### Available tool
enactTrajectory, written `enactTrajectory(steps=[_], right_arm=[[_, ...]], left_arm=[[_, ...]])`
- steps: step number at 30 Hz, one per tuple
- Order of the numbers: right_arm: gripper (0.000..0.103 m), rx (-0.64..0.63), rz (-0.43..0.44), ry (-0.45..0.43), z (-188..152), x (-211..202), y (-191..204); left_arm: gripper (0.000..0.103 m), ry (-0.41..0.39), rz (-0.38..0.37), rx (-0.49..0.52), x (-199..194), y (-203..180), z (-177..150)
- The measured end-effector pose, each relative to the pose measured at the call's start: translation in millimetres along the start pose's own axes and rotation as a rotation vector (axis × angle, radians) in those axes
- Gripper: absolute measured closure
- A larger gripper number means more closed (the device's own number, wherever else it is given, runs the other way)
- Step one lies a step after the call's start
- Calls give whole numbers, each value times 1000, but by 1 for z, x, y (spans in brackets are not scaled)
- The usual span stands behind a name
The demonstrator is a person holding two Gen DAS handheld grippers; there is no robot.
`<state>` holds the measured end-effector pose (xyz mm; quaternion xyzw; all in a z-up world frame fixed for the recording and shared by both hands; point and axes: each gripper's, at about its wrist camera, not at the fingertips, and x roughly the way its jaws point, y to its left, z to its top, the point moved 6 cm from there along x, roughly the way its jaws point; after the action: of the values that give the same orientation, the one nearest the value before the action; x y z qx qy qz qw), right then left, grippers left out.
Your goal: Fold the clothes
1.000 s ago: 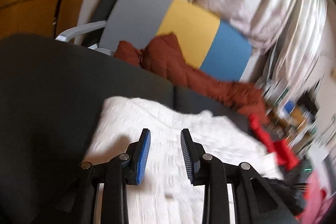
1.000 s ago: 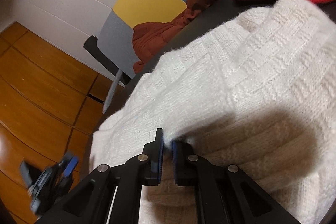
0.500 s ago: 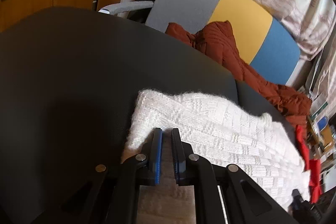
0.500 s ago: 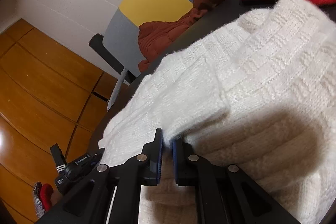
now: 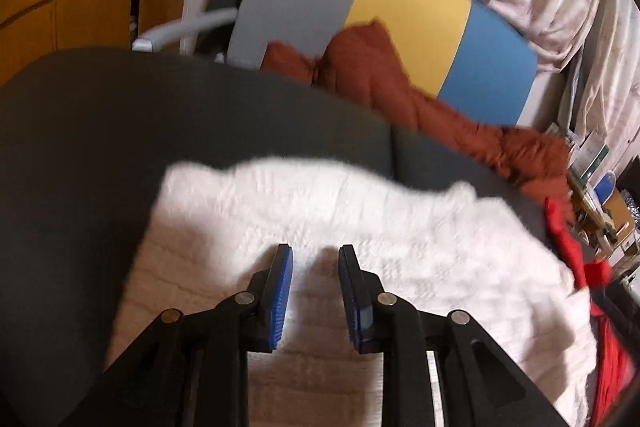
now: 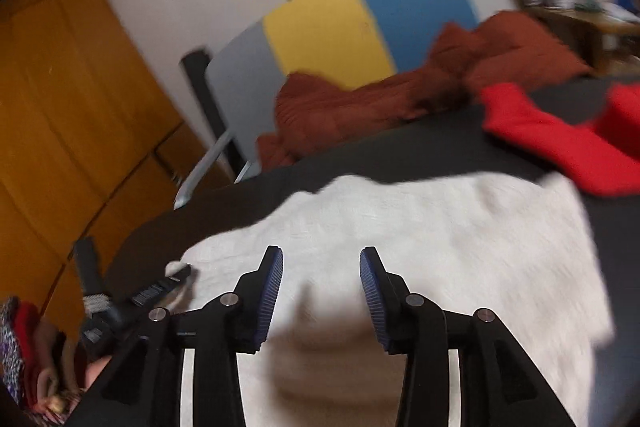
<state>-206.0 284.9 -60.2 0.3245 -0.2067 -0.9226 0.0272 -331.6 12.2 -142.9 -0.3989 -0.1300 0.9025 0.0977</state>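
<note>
**Both grippers hung free above the white knit**

The white knit sweater (image 5: 360, 227) lay flat on the dark grey tabletop (image 5: 160, 131), its near part running under both tools. In the left wrist view it showed a rounded corner at the upper left and a fairly straight far edge, which read as a garment laid out as a compact slab, not a loose heap; whether that edge was a crease could not be told through the motion blur.

The left gripper (image 5: 316, 259) hovered over the middle of the sweater with its 2 jaws spread and nothing between the blue pads (image 5: 282, 291). The right gripper (image 6: 320, 259) hung likewise, its jaws spread wider, with only white knit visible in the gap below. Neither tool pinched cloth. That suited a pause between folds: with both free, the person could choose new edges to grip.

The other items sat clear of the working patch, probably so they would not get caught in a fold. The red garment (image 6: 560, 139) lay on the table at the sweater's far right corner, and the rust-brown quilted jacket (image 5: 400, 99) was slumped beyond the table's far edge against the grey, yellow and blue chair (image 5: 360, 11). Both views were blurred, so the knit pattern could not be read.
</note>
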Motion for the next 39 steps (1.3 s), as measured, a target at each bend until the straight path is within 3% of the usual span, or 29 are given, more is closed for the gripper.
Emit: enactTrajectory(steps=[1, 3, 4, 8, 13, 17, 21, 23, 25, 28, 32, 36, 39], right_arm=[[62, -43, -8, 38, 7, 17, 6], [78, -108, -25, 108, 14, 49, 15], [80, -126, -35, 139, 13, 64, 17], [83, -195, -75, 263, 8, 122, 25], [90, -249, -168, 210, 17, 148, 12], [90, -215, -182, 183, 28, 158, 3], [86, -163, -108, 195, 34, 155, 2], [80, -141, -95, 186, 31, 132, 1], [74, -126, -67, 157, 24, 102, 2], [74, -141, -85, 147, 11, 88, -4], [74, -165, -115, 136, -6, 74, -12], [74, -189, -145, 126, -23, 60, -20], [74, -200, -159, 126, -30, 54, -26]], left_arm=[[79, -4, -16, -11, -1, 1, -1], [80, -10, -46, -35, -1, 5, -1], [80, -13, -60, -46, -1, 5, -2], [80, -22, -46, -35, 2, 4, -4], [80, -30, -8, -10, 15, 1, 6], [79, -28, -7, -14, 26, 1, 17], [80, -23, -7, -5, 27, -1, 19], [80, -12, -26, -15, 20, 0, 20], [79, -20, 15, -3, 5, 0, 18], [78, -50, 13, 25, -18, -2, 8], [78, 9, 17, 60, -20, 1, -15], [78, 12, -23, 12, -11, 11, -13], [78, 27, 1, 55, -6, 5, -6]])
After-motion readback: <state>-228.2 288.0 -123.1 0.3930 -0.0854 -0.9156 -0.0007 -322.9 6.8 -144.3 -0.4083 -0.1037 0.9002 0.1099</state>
